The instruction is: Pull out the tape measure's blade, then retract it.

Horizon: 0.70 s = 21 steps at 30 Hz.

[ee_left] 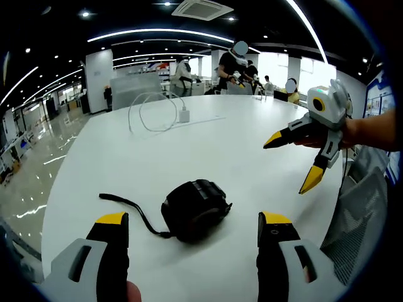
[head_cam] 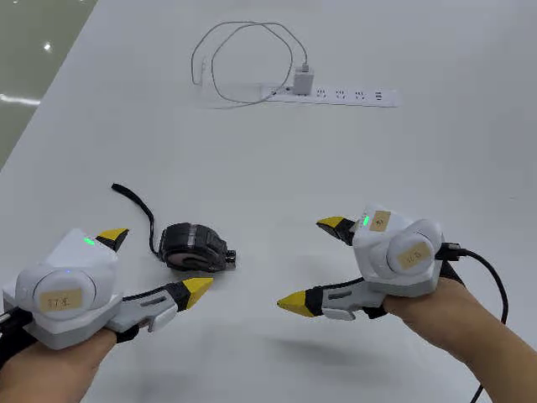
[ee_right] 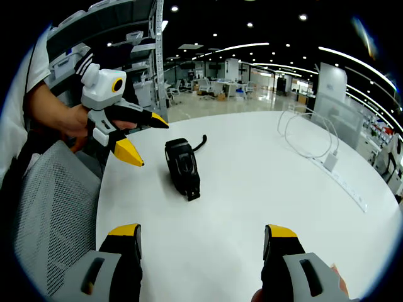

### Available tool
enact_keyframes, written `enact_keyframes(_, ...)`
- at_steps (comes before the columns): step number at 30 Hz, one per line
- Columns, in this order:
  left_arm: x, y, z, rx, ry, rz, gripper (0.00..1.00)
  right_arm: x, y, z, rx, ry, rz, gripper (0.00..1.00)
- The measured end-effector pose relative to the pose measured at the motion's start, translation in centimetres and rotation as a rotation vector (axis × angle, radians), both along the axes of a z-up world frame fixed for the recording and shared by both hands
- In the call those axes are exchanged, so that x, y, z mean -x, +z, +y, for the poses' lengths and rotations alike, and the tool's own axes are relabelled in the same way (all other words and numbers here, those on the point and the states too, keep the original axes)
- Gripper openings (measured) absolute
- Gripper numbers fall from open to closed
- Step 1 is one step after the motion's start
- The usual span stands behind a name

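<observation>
Nearest, the left gripper and right gripper — white bodies, black jaws tipped yellow — hover over the white desk, each with jaws spread wide and holding nothing. Just ahead of the left gripper's jaws, touching neither, the round black tape measure lies on the desk, blade wound in — its black wrist strap trails off to the left. Far back lie a white power strip, a white charger plugged into it and a looped white cable

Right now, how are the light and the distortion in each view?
Head view: soft, even light, faint shadow under the tape measure, glare on the floor. Left gripper view: fisheye curves the table edge. Right gripper view: same curving, tape measure sharp.
</observation>
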<state>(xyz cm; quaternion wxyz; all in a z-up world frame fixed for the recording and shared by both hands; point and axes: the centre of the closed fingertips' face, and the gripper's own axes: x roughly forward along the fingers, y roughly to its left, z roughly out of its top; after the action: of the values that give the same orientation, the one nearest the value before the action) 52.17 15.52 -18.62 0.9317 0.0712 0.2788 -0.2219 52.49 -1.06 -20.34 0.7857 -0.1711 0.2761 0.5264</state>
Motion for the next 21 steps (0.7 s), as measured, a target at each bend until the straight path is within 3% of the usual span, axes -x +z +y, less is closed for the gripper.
enact_keyframes(13, 1.4, 1.0, -0.3, -0.005, -0.083, -0.020, 0.83, 0.4, 1.1, -1.9, -0.019, -0.030, 0.004, 0.76)
enact_keyframes(21, 2.0, 1.0, -0.3, -0.009, -0.121, -0.015, 0.85, 0.8, 1.4, -2.6, -0.027, -0.039, 0.014, 0.78)
